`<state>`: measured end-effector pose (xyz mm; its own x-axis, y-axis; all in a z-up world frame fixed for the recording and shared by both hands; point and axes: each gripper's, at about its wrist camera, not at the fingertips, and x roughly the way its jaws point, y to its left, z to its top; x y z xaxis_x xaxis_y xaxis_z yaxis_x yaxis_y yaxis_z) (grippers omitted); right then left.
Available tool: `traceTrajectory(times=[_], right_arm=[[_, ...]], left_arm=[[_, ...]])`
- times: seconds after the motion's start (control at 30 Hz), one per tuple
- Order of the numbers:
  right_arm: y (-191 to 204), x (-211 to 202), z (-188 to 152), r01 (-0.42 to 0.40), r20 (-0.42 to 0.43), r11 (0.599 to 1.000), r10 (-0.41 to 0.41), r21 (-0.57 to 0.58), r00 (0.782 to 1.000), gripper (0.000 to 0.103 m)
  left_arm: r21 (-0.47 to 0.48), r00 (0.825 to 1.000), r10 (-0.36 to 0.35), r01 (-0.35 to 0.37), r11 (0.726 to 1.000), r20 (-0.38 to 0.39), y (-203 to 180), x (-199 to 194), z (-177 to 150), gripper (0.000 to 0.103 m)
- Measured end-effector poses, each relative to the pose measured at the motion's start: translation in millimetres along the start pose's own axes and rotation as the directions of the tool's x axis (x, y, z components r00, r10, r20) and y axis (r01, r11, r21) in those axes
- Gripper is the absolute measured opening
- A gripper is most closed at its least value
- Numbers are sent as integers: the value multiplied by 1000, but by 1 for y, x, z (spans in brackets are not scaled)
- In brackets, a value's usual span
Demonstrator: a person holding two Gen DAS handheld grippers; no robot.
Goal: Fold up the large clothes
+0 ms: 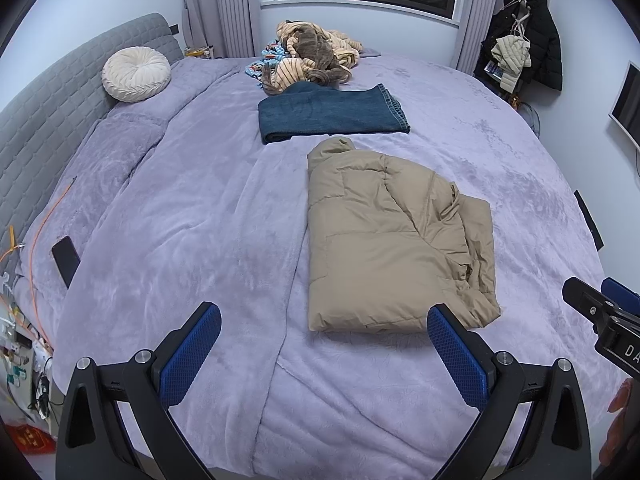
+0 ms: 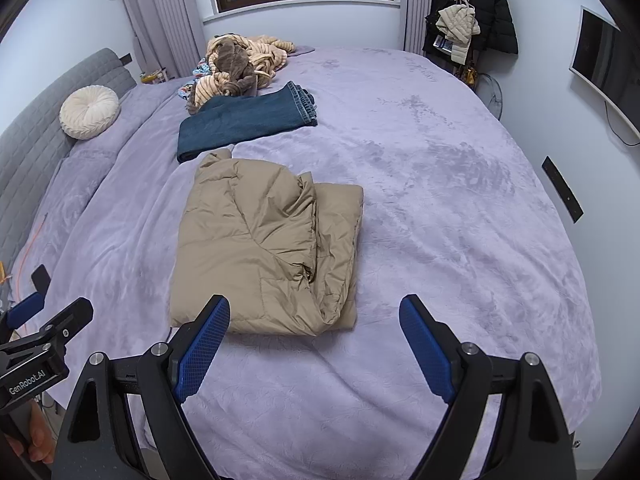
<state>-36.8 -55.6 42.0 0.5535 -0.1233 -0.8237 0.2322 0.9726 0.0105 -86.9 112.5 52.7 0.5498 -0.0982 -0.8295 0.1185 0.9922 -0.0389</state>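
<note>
Tan puffer jacket already folded into a thick rectangle, lying mid-bed toward the near edge, collar end pointing at the far edge. Left gripper and right gripper both spread wide, nothing between pads, hovering just short of jacket's near hem, not touching.

Risks, as judged:
- Slick, air-filled quilted shell; likely to spring back open if let be or pinched thin. Loose flap on right side already bulging, sleeve edge poking out.
- Grabbing top layer only w/ ribbed blue pads could peel fold apart.
- Plush lavender bedspread soft, fuzzy, rumpled; could drag or bunch under jacket if slid.
- Folded denim, heavy weave w/ stitched hem, almost touching jacket's collar end; pushing fwd could shove it.
- Unfolded striped fleece heap at far edge; limp, tangled, prob. next item.

Round pleated cushion by quilted grey headboard, well apart.
</note>
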Motion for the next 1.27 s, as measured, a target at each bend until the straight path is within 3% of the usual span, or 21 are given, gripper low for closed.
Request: traceTrajectory(times=[1.27], right_arm=[[0,1,0,-2,-9,1000,2,-3,1000,89]], left_arm=[[10,1000,-23,23,1000,7,-6,0,1,103]])
